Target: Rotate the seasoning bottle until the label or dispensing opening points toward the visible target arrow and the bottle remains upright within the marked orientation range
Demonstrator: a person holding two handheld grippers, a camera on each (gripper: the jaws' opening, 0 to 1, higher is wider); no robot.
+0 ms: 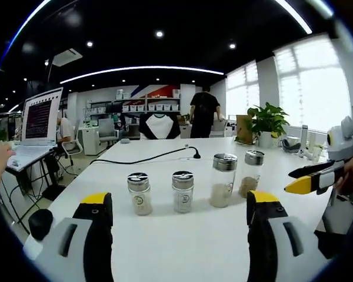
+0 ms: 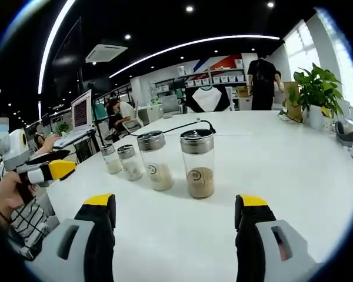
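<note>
Left gripper view looked down a long white table [image 1: 182,247], where four clear glass seasoning bottles with silver shaker lids stood upright in a row: two short ones [image 1: 139,193] [image 1: 182,191] and two taller ones [image 1: 223,180] [image 1: 251,173]. The left gripper [image 1: 179,205], with grey jaws tipped in yellow, hung well short of the bottles, its jaws spread wide and holding nothing. The right gripper [image 2: 175,205] likewise stood open and empty near the tallest bottle [image 2: 199,163]. A black cable [image 1: 147,157] trailed behind the row, and a potted green plant [image 1: 267,124] sat farther back. Any arrow mark on the table was too faint for me to make out.
</note>
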